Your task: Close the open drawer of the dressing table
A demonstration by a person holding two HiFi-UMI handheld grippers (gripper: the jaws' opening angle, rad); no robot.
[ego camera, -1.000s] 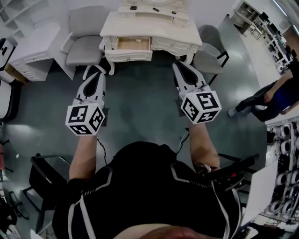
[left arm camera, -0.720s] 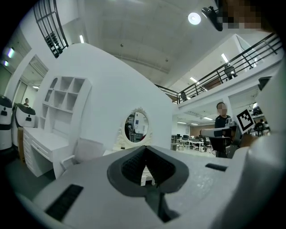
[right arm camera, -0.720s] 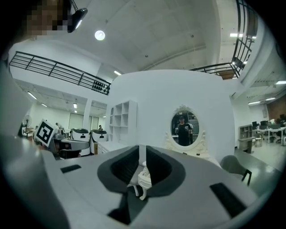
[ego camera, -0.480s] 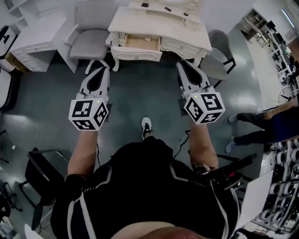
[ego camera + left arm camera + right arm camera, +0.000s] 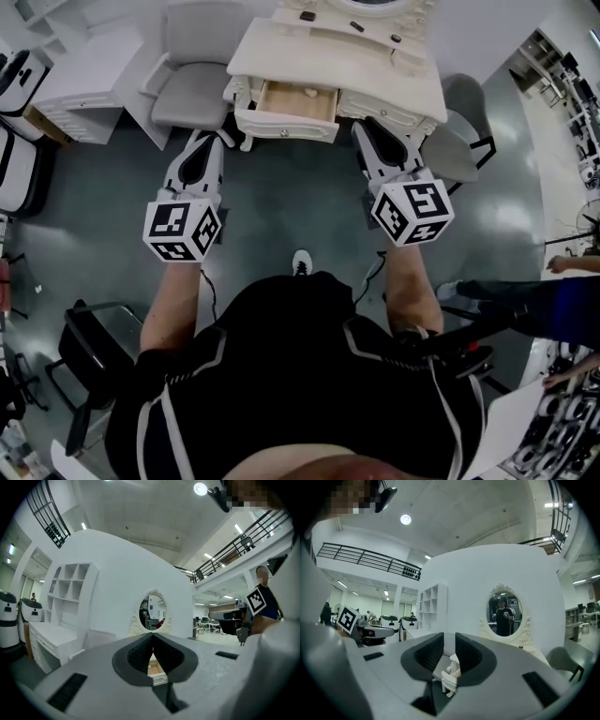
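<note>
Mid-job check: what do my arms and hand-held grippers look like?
The left hand-held gripper and right hand-held gripper are white tapered shells with black insets, dark ribbed pads and a cube of black-and-white square markers at the back. Thin black cables trail from them. Sleeves are short, black, with pale piping. The right jaws are opening, empty.

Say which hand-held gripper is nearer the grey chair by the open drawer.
Left. Left hand-held gripper: just before the chair. Right hand-held gripper, empty jaws opening: past the drawer.

drawer in dressing table L side, chair further L
</note>
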